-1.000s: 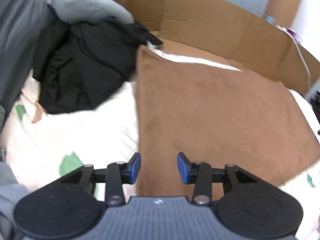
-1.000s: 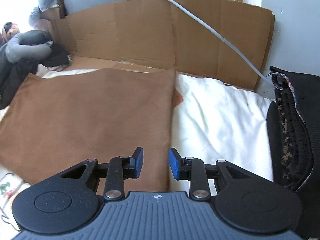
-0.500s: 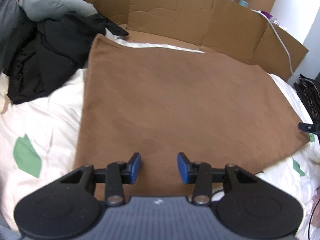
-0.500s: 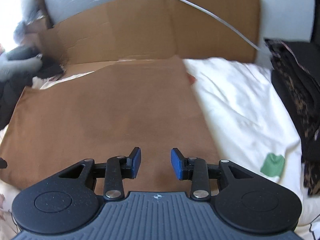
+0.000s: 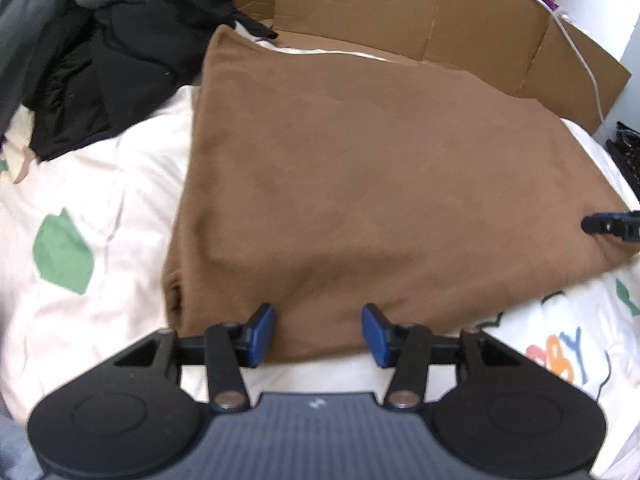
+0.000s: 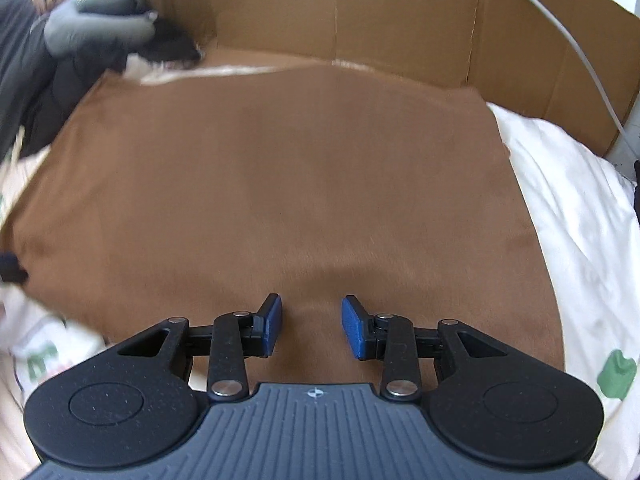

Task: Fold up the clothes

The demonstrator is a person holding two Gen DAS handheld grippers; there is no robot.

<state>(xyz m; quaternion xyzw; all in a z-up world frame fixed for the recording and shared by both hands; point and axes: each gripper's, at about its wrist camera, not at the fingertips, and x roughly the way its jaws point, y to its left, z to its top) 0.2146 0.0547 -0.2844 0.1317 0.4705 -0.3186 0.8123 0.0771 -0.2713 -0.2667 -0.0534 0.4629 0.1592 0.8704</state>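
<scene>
A brown cloth point(image 5: 360, 184) lies spread flat on a white printed bedsheet point(image 5: 112, 208). My left gripper point(image 5: 318, 334) hovers over the cloth's near edge, close to its near left corner; its jaws are opening and nothing sits between the blue pads. In the right wrist view the same brown cloth point(image 6: 304, 184) fills the middle, and my right gripper point(image 6: 311, 328) stands open low over its near part, nothing between the pads. The right gripper's tip point(image 5: 612, 225) shows at the cloth's right edge in the left wrist view.
A heap of black and grey clothes point(image 5: 104, 60) lies at the far left. A cardboard wall point(image 5: 440, 12) lines the back of the bed, with a white cable point(image 6: 576, 52) draped over it. Dark patterned fabric point(image 5: 628, 156) sits at the far right.
Both grippers have sunk toward the near edge of the brown cloth. The left view swung right from the cloth's left edge; the right gripper shifted left from its right edge. The left jaws widened.
</scene>
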